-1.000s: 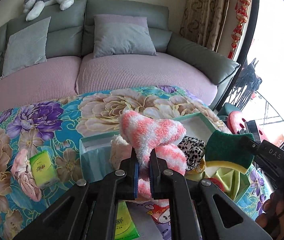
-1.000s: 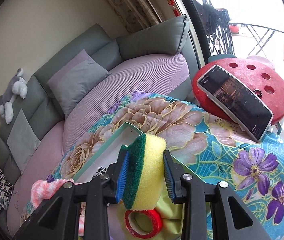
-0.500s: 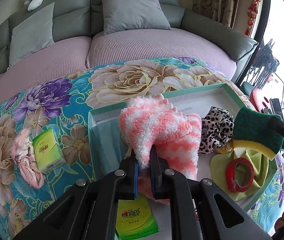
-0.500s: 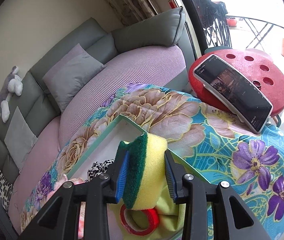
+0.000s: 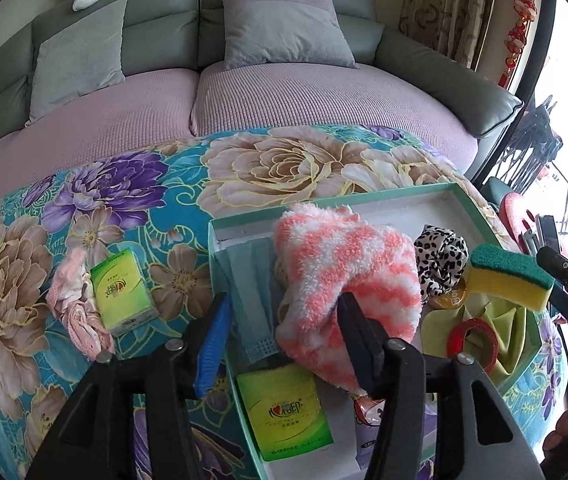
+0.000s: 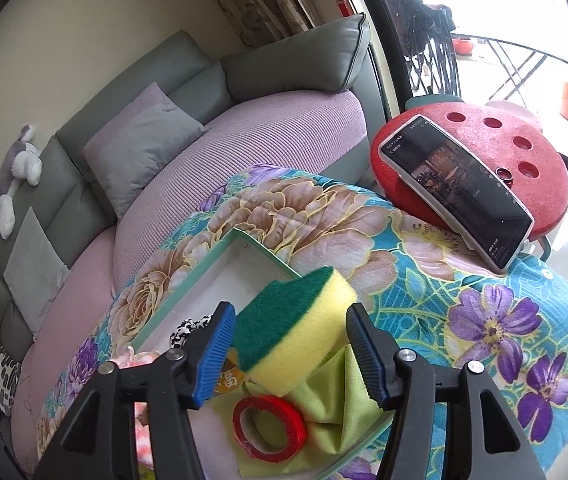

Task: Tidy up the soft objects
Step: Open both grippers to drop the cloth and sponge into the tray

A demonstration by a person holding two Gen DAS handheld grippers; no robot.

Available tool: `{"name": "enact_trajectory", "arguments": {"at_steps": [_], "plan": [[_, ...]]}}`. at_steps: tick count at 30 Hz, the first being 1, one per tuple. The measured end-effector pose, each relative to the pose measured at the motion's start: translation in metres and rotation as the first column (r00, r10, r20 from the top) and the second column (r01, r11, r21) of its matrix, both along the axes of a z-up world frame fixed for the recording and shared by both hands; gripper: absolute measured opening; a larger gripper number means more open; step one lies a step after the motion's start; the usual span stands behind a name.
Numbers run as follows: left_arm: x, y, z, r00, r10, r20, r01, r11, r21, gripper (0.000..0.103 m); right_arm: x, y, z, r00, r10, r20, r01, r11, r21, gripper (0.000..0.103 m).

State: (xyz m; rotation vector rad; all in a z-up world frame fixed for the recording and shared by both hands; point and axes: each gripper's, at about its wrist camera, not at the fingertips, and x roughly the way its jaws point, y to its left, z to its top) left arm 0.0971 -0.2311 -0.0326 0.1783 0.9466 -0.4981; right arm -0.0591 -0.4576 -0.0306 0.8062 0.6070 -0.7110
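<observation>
My left gripper (image 5: 284,336) is opening over a teal-rimmed box (image 5: 364,200). A fluffy pink-and-white sock (image 5: 344,268) lies in the box between the jaws, loose, brushing the right finger (image 5: 354,332). My right gripper (image 6: 290,352) is opening too. The yellow sponge with a green scouring face (image 6: 296,332) sits tilted and free between its pads, over a lime cloth (image 6: 336,412) in the box (image 6: 211,264). From the left wrist view the sponge (image 5: 512,276) shows at the box's right end.
The box also holds a leopard scrunchie (image 5: 440,256), a red tape ring (image 5: 472,344), a blue face mask (image 5: 251,292) and a green tissue pack (image 5: 284,412). Another tissue pack (image 5: 121,292) and pink cloth (image 5: 75,300) lie left on the floral cover. A phone (image 6: 456,188) rests on a red stool.
Both grippers have opened. The left one lowered the sock into the box and let it go. The right one released the sponge, which has tipped green face up.
</observation>
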Motion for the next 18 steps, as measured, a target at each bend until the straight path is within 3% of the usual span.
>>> {"name": "enact_trajectory", "arguments": {"at_steps": [2,6,13,16,18], "plan": [[0.000,0.005,0.005,1.000,0.010,0.010,-0.010,1.000,-0.010,0.064,-0.001,-0.001,0.000,1.000,0.000,-0.004,0.000,1.000,0.001,0.065],[0.003,0.017,0.013,0.998,0.053,0.030,-0.052,0.998,-0.026,0.086,0.000,0.001,0.004,1.000,0.007,-0.020,-0.008,1.000,-0.021,0.073],[0.016,0.043,0.013,0.983,0.178,0.046,-0.177,0.984,-0.014,0.086,0.010,0.009,0.010,0.997,0.054,-0.046,-0.057,0.996,-0.073,0.090],[0.022,0.058,0.010,0.964,0.263,0.043,-0.262,0.965,-0.013,0.096,0.013,0.012,0.011,0.996,0.064,-0.064,-0.070,0.994,-0.089,0.099],[0.026,0.071,0.008,0.938,0.342,0.057,-0.342,0.940,-0.007,0.100,0.014,0.014,0.013,0.995,0.064,-0.079,-0.072,0.992,-0.103,0.103]]}}
